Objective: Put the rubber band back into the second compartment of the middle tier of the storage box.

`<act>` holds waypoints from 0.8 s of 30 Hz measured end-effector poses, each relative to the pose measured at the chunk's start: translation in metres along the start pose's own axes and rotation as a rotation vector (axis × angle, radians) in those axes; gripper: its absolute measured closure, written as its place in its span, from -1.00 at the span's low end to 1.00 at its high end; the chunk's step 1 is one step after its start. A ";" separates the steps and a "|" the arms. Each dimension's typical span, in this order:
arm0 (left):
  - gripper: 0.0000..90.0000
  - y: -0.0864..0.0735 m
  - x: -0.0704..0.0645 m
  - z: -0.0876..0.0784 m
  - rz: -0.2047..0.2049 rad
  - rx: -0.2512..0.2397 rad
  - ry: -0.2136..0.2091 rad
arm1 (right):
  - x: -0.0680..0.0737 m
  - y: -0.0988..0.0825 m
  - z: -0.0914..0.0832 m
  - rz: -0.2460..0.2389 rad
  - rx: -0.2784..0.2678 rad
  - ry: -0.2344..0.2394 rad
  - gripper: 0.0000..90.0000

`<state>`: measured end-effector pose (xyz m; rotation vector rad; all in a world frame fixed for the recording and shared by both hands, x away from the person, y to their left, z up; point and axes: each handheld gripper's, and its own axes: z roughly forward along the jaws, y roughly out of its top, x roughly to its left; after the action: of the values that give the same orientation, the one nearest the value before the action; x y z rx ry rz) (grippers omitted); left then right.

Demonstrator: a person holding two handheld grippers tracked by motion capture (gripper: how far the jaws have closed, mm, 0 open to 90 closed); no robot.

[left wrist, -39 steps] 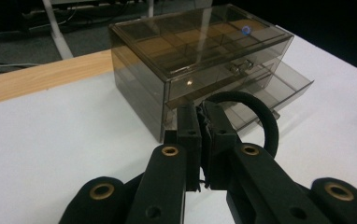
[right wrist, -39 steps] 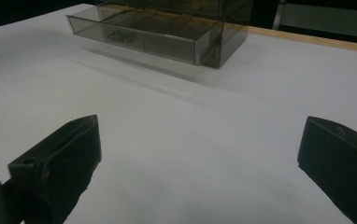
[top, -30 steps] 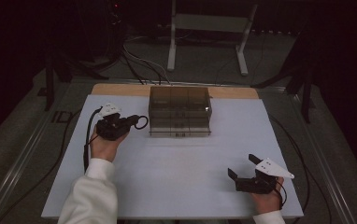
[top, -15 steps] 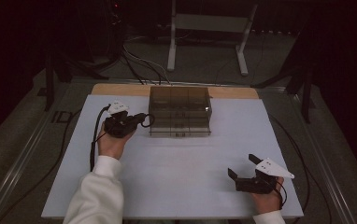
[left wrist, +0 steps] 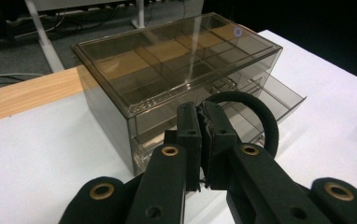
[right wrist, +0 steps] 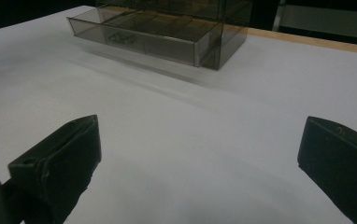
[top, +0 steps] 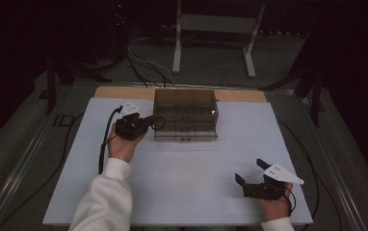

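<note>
A smoky clear drawer box (top: 186, 103) stands at the back middle of the white table (top: 182, 178), with its lower drawer (top: 186, 133) pulled out toward me. My left gripper (top: 149, 123) is shut on a black ring (top: 159, 124) and holds it just off the box's left front corner. In the left gripper view the jaws (left wrist: 203, 109) pinch the black ring (left wrist: 260, 112) in front of the box (left wrist: 167, 60) and its open drawer (left wrist: 279, 95). My right gripper (top: 250, 171) rests open near the front right, jaws wide apart (right wrist: 199, 126) and empty, facing the drawer (right wrist: 139, 35).
A wooden strip (top: 119, 92) runs along the table's far edge behind the box. Cables (top: 143, 62) and a white stand (top: 211, 29) lie on the floor beyond. A black cable (top: 104, 144) trails from the left gripper.
My left hand has carried the black ring rightward and a little away from me, up to the box's left front corner. The right gripper has stayed put.
</note>
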<state>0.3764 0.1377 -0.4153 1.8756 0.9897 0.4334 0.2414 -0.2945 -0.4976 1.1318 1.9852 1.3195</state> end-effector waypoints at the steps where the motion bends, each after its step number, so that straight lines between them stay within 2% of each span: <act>1: 0.95 0.000 -0.001 0.001 0.000 0.000 0.001 | 0.000 0.000 0.000 0.000 0.000 -0.001 -0.99; 8: 0.95 0.001 -0.004 0.006 0.013 0.010 0.001 | 0.000 0.000 0.000 0.001 0.000 0.001 -0.99; 24: 0.95 0.005 -0.009 0.019 0.013 0.007 0.004 | -0.001 0.000 0.000 0.006 -0.003 -0.001 -0.99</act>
<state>0.3856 0.1186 -0.4195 1.8891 0.9835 0.4420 0.2421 -0.2953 -0.4979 1.1371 1.9803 1.3244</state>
